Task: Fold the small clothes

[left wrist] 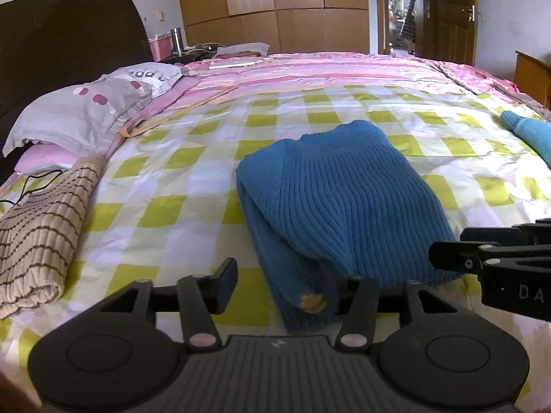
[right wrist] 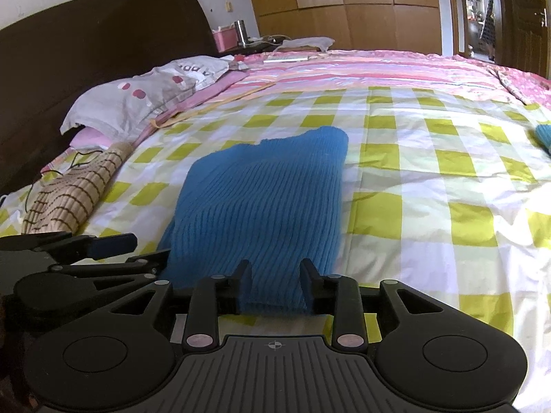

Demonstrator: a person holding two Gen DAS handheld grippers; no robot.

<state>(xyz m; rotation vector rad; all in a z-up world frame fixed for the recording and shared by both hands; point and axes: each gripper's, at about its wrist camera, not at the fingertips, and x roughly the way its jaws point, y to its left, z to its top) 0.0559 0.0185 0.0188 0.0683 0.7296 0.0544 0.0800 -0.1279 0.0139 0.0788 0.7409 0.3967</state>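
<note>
A blue ribbed knit garment lies partly folded on the checked bedspread; it also shows in the right wrist view. My left gripper is open, its fingers either side of the garment's near left corner, which has a yellow patch. My right gripper has its fingers set against both sides of the garment's near edge. The right gripper also shows in the left wrist view at the right.
A folded beige striped knit lies at the left. A second blue piece lies at the far right. A grey pillow and dark headboard are at the back left, with a black cable near the pillow.
</note>
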